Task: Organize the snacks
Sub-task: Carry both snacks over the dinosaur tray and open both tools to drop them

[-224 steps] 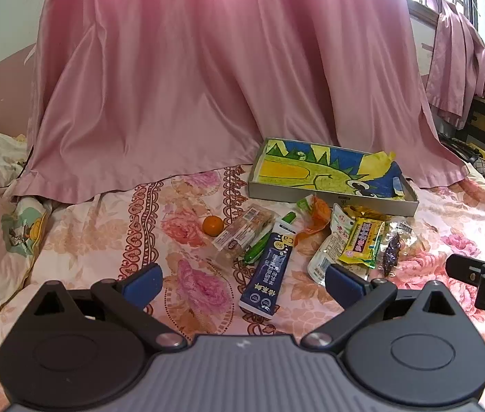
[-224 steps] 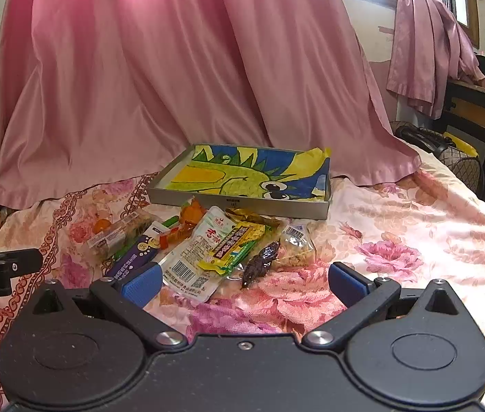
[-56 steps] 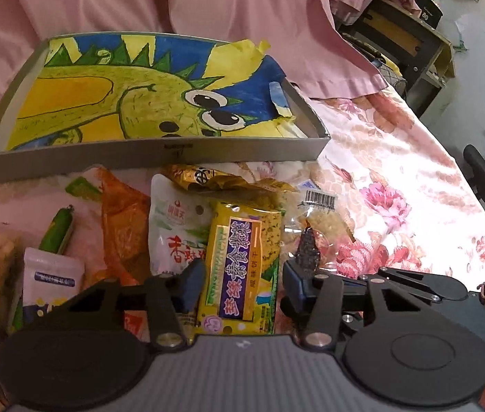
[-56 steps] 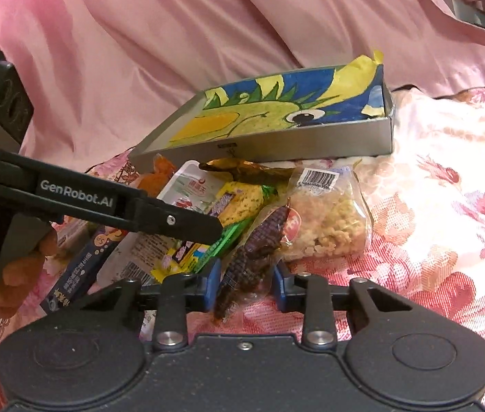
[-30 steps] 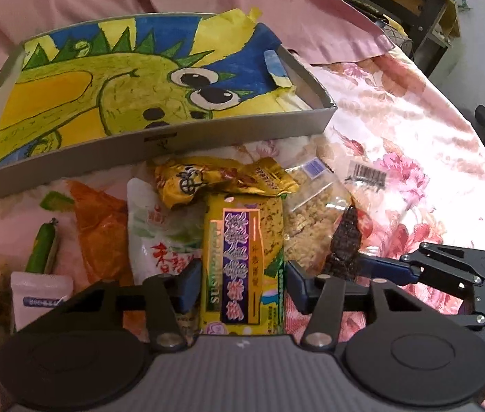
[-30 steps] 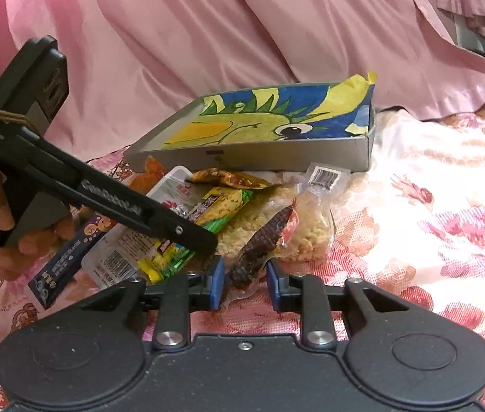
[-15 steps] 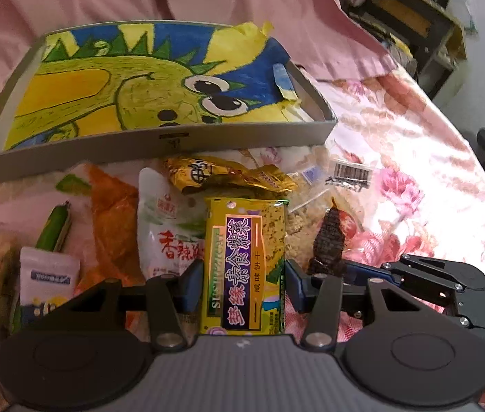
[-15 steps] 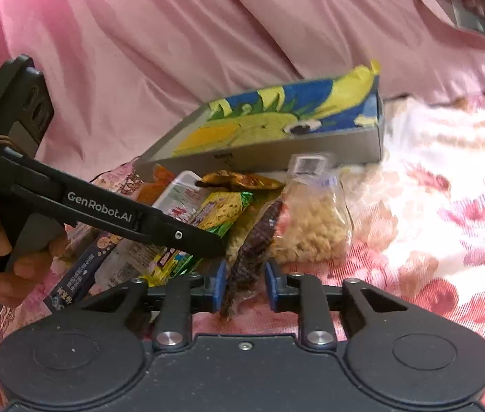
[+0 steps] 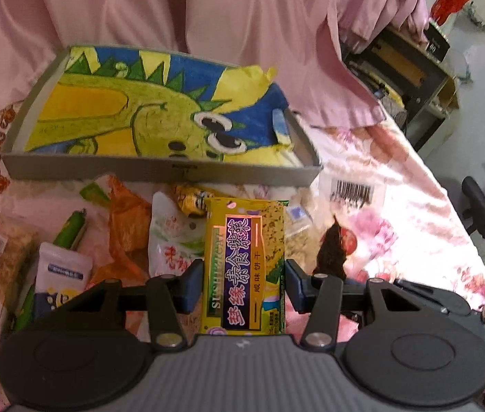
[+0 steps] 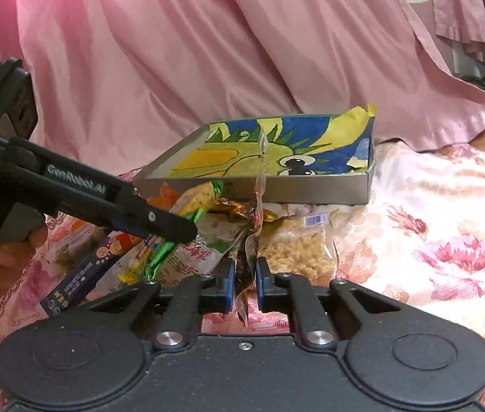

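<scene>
1. Gripping a yellow cracker packet [image 9: 244,264] at the lower centre of the left wrist view, the left gripper [image 9: 244,286] is seen clenched on the packet's two long edges, with the packet lifted clear of the heap.
2. In the right wrist view the same packet [image 10: 196,202] is seen at centre left, tilted upward beyond the black finger [image 10: 160,223] of the left gripper.
3. A dark snack in a clear wrapper [image 10: 251,240] is clamped on edge by the right gripper [image 10: 245,283] at the lower centre of that view, its blue pads pressed close on the wrapper.
4. The dark snack [image 9: 331,252] is also shown right of centre in the left wrist view, standing upright.
5. Just beyond the grippers, a heap of snacks is spread on a floral bedsheet [image 10: 448,233]: a white pouch [image 9: 170,237], an orange wrapper [image 9: 127,219], a gold packet [image 9: 191,199] and a clear bag of pale puffs [image 10: 293,250].
6. At lower left of the left wrist view a blue and white tube [image 9: 58,279] and a green stick [image 9: 70,228] are laid.
7. Behind the heap, in the upper half of both views, a grey tray [image 9: 160,171] lined with a dinosaur drawing [image 9: 122,110] is placed on the sheet.
8. A pink curtain [image 10: 208,51] is draped behind the tray.
</scene>
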Action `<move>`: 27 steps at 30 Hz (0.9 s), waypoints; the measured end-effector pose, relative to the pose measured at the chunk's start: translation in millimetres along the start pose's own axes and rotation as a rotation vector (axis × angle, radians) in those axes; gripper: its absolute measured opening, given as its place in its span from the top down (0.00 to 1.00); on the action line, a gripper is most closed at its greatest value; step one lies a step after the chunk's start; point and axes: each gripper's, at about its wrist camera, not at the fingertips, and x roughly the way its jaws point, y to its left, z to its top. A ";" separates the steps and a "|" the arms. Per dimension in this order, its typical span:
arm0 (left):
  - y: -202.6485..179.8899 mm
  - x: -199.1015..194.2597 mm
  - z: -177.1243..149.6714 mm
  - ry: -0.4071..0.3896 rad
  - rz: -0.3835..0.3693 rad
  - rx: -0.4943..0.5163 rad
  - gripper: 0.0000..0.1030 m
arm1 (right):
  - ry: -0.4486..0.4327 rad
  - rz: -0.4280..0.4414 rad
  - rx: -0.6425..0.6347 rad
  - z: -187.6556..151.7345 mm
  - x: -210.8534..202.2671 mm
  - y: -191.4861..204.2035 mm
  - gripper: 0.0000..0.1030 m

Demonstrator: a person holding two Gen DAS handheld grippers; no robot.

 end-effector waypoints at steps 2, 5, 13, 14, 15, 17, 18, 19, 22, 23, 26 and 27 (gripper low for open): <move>-0.3 -1.5 2.6 -0.009 -0.003 0.001 0.48 | -0.007 -0.007 0.011 1.6 -1.9 -0.2 0.88; 2.0 -5.2 10.0 -0.031 -0.004 -0.007 0.48 | -0.051 -0.022 0.002 9.9 -8.5 2.1 0.88; 19.3 -8.0 63.3 -0.166 0.033 -0.045 0.48 | -0.151 -0.024 0.009 53.7 7.9 -2.7 0.88; 22.0 -6.3 70.6 -0.177 0.046 -0.044 0.48 | -0.163 -0.020 0.008 62.6 15.1 -4.1 0.88; 25.6 -4.0 78.6 -0.190 0.060 -0.041 0.48 | -0.172 -0.015 0.010 70.2 21.0 -4.9 0.88; 32.6 2.6 89.3 -0.214 0.081 -0.039 0.48 | -0.189 0.003 0.010 86.3 35.1 -6.4 0.88; 36.9 6.9 94.4 -0.223 0.096 -0.043 0.48 | -0.192 0.010 0.011 92.0 42.0 -6.8 0.87; 41.8 12.1 99.3 -0.228 0.112 -0.053 0.48 | -0.188 0.019 0.012 97.9 50.7 -8.5 0.87; 54.6 29.6 110.7 -0.219 0.150 -0.070 0.48 | -0.149 0.034 0.035 112.1 81.4 -14.9 0.87; 59.2 35.0 114.0 -0.212 0.161 -0.077 0.48 | -0.132 0.033 0.037 115.6 90.7 -16.1 0.87; 71.6 52.4 121.3 -0.193 0.184 -0.099 0.48 | -0.088 0.030 0.053 121.9 116.0 -21.8 0.87; 74.2 58.1 122.6 -0.186 0.190 -0.103 0.48 | -0.076 0.030 0.064 123.3 122.2 -24.3 0.87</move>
